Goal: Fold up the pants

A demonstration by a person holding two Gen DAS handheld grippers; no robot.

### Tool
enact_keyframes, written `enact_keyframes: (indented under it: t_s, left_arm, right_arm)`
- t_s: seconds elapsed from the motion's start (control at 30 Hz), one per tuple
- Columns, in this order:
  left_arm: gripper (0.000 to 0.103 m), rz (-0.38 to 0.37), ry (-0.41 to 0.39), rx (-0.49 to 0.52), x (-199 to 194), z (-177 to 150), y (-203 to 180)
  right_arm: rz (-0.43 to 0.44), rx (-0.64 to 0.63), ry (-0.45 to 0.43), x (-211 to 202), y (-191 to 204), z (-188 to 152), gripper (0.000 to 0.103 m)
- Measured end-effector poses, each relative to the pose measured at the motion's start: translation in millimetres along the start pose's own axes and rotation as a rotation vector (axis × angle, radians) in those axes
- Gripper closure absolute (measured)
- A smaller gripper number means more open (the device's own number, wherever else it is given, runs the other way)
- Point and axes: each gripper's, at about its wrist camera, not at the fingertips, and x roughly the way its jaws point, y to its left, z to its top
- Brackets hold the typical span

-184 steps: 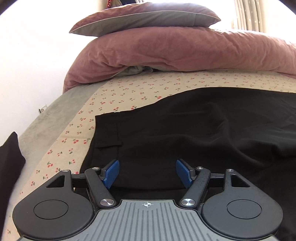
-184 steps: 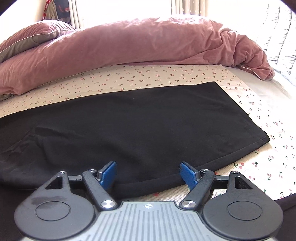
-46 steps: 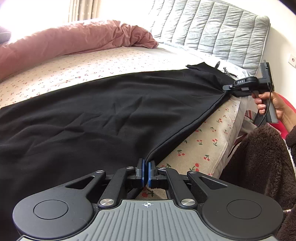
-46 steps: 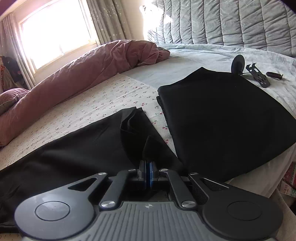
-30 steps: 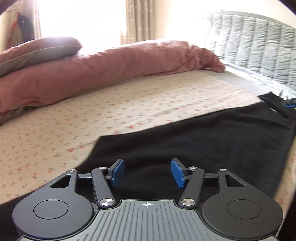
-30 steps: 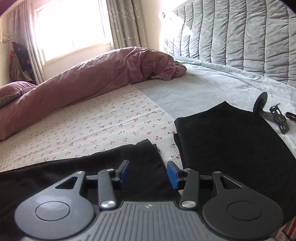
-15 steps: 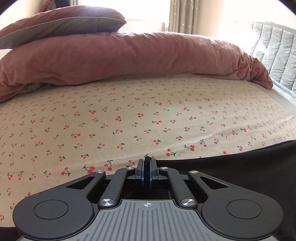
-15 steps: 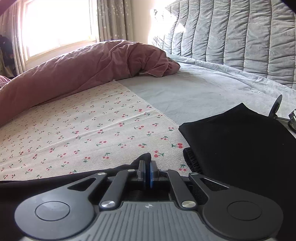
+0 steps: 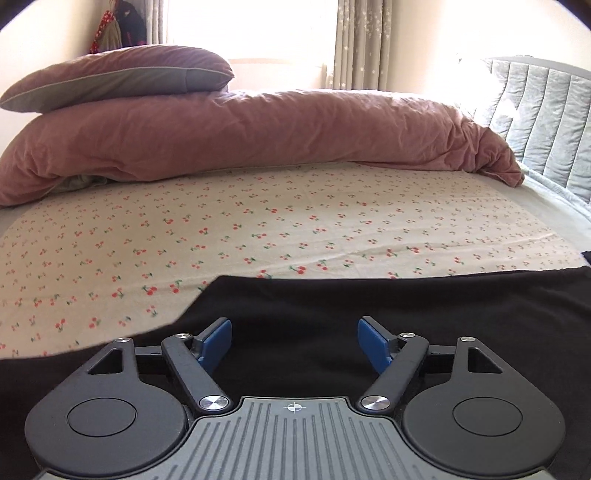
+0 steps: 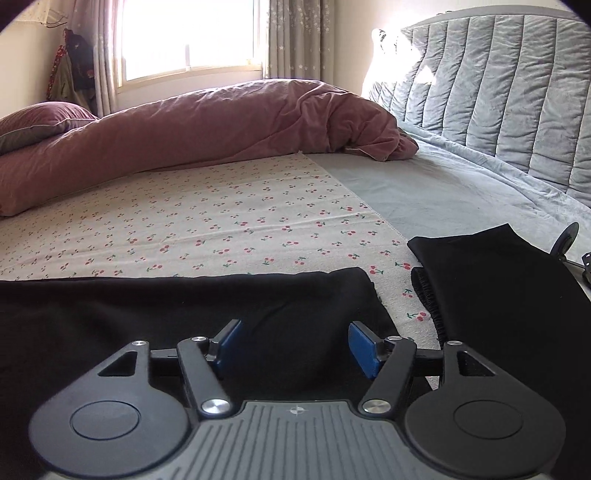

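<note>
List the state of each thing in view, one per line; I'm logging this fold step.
Pants: lying flat on the sheet, released.
Left hand-held gripper: jaws opening, pads clear of the cloth.
Right hand-held gripper: jaws opening, nothing pinched.
Second black garment: folded, lying apart to the right.
Duvet: bunched along the far side.
Pillow: resting on the duvet.

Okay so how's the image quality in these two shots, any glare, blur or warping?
Left wrist view: the window is blown out to white, the black pants are a detailless dark mass, and the fisheye curves the bed. Right wrist view: glare at the window and on the grey headboard, dark corners from the lens; cherry-print sheet is sharp.
</note>
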Motion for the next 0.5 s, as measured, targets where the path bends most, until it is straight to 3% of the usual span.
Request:
enact_keyframes:
  t_s: [0.1, 0.3, 0.5]
  left_arm:
    - [0.025, -0.055, 0.013, -0.023, -9.4, -19.4, -18.3]
    - [0.021, -0.069, 0.023, 0.007, -19.0, -43.8, -39.8]
    - [0.02, -0.112, 0.041, 0.008, -21.7, -49.0, -52.1]
  right_arm:
    - [-0.012, 0.026, 0.033, -14.0, -1.6, -10.2, 0.039]
    - [-0.067, 0.14, 0.093, -52.7, -33.2, -34.5, 0.034]
    - [-0.075, 0.205, 0.15, -56.4, -48.3, -57.6, 0.02]
